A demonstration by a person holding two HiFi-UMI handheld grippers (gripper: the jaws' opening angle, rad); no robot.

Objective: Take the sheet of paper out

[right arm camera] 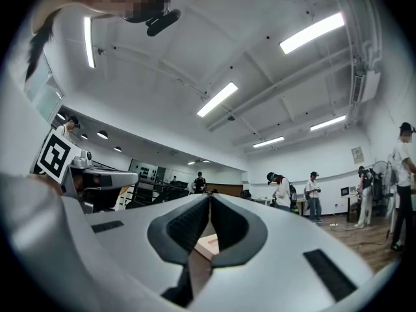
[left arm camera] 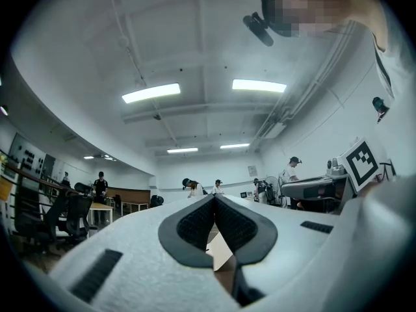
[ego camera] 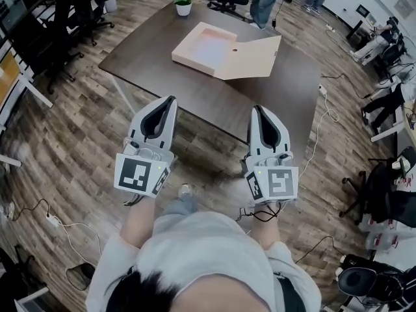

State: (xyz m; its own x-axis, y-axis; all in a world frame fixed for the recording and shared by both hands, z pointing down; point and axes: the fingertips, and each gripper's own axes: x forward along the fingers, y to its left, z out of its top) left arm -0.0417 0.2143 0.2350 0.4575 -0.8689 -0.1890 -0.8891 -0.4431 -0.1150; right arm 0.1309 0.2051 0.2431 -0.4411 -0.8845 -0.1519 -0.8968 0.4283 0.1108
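Left tool (ego camera: 170, 100) and right tool (ego camera: 255, 108) both closed, empty; one open folder (ego camera: 218, 49) on one table (ego camera: 159, 77).

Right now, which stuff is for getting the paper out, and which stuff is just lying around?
For the job: open file box on the table; left gripper and right gripper, both shut and empty.

Just lying about: potted plant, office chairs, floor cables.

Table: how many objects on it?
2. An open beige file box lies in the middle of the table; a small potted plant stands at its far edge. Anything inside the box may be hidden.
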